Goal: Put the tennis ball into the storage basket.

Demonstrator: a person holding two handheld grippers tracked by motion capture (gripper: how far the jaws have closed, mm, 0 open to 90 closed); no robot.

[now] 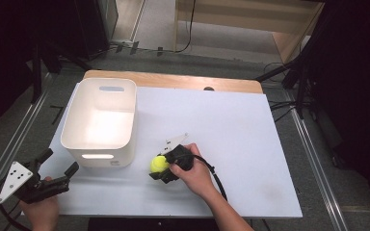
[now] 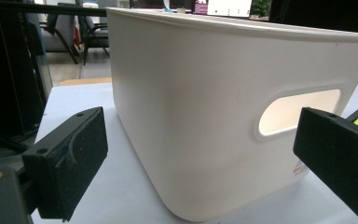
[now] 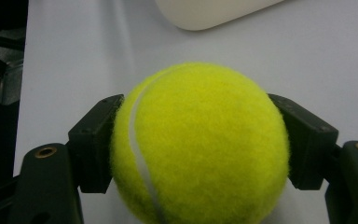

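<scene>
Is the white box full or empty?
Empty. From above, the white box shows only its bare floor; the tennis ball sits outside it.

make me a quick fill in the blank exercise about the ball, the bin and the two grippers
1. The right gripper is shut on a yellow ____ ball.
2. The white bin stands on the table to the ____ of the tennis ball in the high view.
3. The left gripper has its jaws ____, with nothing between them.

Missing words: tennis; left; open
</scene>
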